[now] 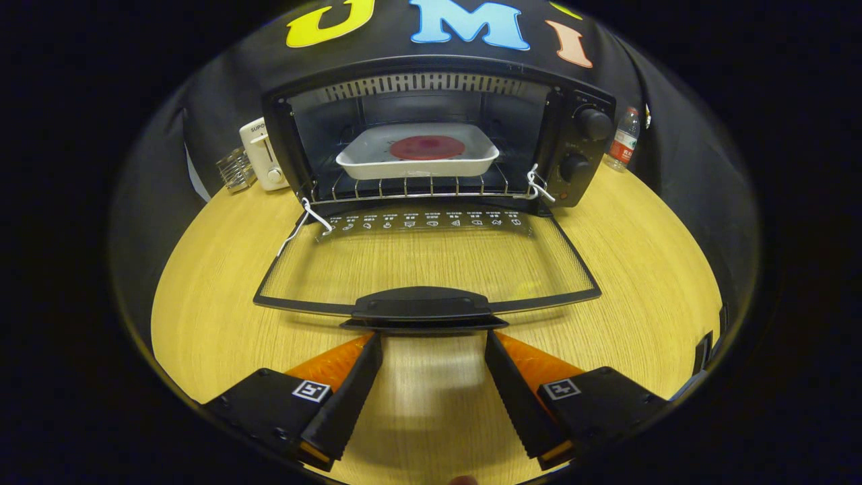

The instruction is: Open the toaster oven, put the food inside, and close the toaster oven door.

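the wooden table (222, 316) carries everything, and the toaster oven (438, 135) at its far side serves as the landmark. the oven is black, its cavity open and facing the gripper, two round knobs (584, 145) stacked on its right panel. its glass door (431, 259) hangs fully down from the oven's front lip, lying flat out over the table toward the gripper, with the black door handle (423, 306) at the door's near edge.

inside the oven, a white dish (417, 160) sits on the wire rack (411, 188), holding the food (427, 147), a flat round red piece at the dish's centre. the food is well beyond the fingers, past the whole length of the lowered door.

left of the oven stands a white toaster (262, 155), with a small clear ridged glass (236, 170) just beside it on its far-left side. right of the oven, near the booth's wall, stands a plastic bottle (624, 140).

the gripper (434, 350) sits in front of the oven, its fingers spread wide apart and holding nothing. the fingertips (369, 347) reach just under the near edge of the door handle, one toward each end of it; whether they touch it cannot be told.
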The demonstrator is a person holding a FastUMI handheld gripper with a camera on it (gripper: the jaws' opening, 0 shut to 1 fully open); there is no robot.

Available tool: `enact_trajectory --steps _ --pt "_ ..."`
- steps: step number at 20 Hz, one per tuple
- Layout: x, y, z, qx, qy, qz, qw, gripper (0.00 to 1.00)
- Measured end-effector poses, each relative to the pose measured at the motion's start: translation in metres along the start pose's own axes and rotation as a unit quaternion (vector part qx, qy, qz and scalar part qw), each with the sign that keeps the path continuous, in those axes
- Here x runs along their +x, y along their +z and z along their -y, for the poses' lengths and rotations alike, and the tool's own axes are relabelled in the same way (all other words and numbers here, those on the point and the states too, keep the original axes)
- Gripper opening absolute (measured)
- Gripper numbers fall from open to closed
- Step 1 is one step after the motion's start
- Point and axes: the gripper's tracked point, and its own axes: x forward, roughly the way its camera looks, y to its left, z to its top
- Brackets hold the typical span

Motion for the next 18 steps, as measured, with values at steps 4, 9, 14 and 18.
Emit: enact_trajectory --steps 4,9,14,18 --pt "-0.008 0.006 0.000 -0.006 0.000 0.023 1.000 0.98" --pt "-0.025 0.015 -0.002 -0.005 0.003 0.045 0.999 0.98" --pt "-0.038 0.024 0.002 -0.018 0.006 0.062 0.998 0.98" --pt "-0.050 0.042 0.001 0.009 0.018 0.078 0.997 0.96"
